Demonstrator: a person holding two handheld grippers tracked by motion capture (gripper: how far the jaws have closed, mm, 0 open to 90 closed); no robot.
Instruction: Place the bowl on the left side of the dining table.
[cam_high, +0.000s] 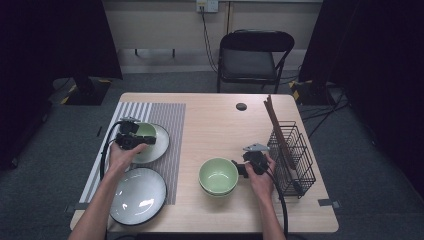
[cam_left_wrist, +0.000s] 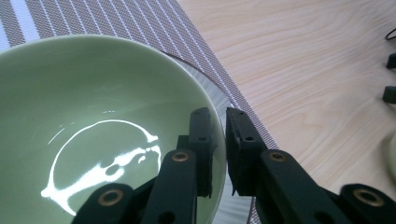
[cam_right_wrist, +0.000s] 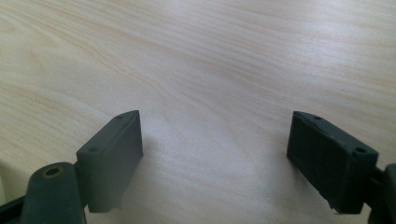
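My left gripper (cam_left_wrist: 219, 140) pinches the rim of the green bowl (cam_left_wrist: 93, 116), one jaw inside and one outside; the bowl sits on a pale plate (cam_high: 159, 145) on the striped placemat (cam_high: 167, 115) at the counter's (cam_high: 215, 115) left. My right gripper (cam_right_wrist: 215, 149) hangs wide open over bare wood with nothing between its jaws, just right of a stacked green bowl pair (cam_high: 218, 176). Nearer me is a dark-rimmed plate (cam_high: 137, 195); at the right is a wire rack (cam_high: 292, 155).

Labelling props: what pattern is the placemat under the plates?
Striped placemat: thin grey-brown and white stripes, with a wider white band at its left edge. Clearest in the left gripper view.
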